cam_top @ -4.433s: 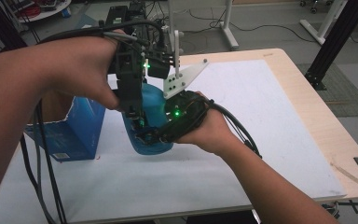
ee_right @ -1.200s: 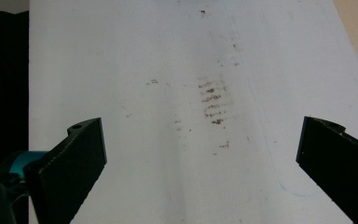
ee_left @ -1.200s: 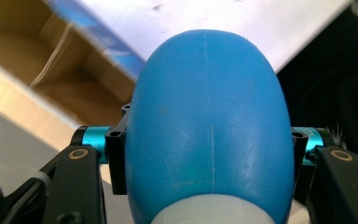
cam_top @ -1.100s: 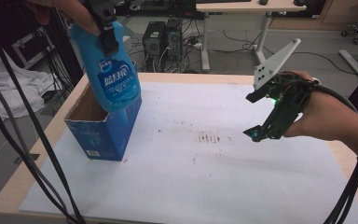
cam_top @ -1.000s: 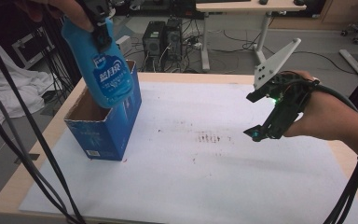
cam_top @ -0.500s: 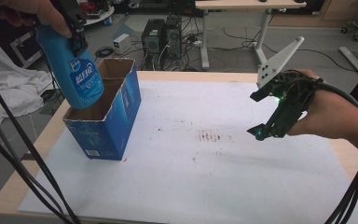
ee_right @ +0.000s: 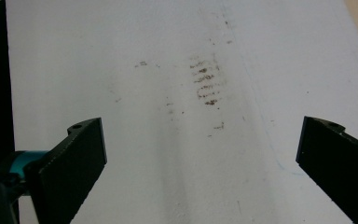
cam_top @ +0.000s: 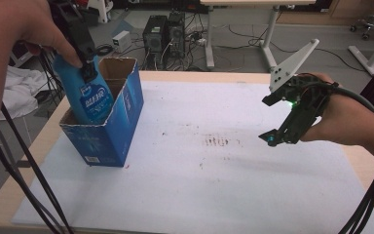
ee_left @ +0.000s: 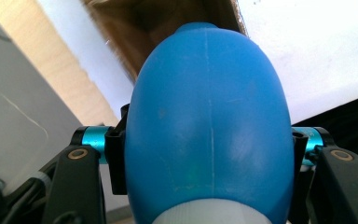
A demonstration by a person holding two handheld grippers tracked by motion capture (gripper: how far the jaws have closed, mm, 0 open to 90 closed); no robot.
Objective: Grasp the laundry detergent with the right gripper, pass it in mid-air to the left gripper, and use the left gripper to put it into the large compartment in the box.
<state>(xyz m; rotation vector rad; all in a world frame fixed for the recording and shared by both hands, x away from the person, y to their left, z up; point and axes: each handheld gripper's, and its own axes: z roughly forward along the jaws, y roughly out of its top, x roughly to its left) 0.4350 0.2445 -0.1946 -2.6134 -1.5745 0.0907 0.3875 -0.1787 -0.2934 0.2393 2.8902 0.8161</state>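
A blue plastic bottle (cam_top: 90, 95) with a printed label stands tilted, its lower part inside an open blue cardboard box (cam_top: 112, 131) at the table's left. My left gripper (cam_top: 85, 68) is shut on the bottle's upper part; in the left gripper view the blue bottle (ee_left: 207, 126) sits squeezed between the two jaws, with the box's brown inside beyond it. My right gripper (cam_top: 277, 134) hangs open above the white sheet at the right, jaws wide apart with nothing between them (ee_right: 200, 149).
A white sheet (cam_top: 224, 170) with a brown smudge (cam_top: 219, 141) covers the wooden table (cam_top: 365, 161). Black cables (cam_top: 24, 170) trail down the left side. Computer towers (cam_top: 165, 31) and desk legs stand on the floor beyond the far edge.
The left gripper has carried the bottle from above the box's right side leftward and down, so its base is now inside the box. The right gripper has stayed about where it was.
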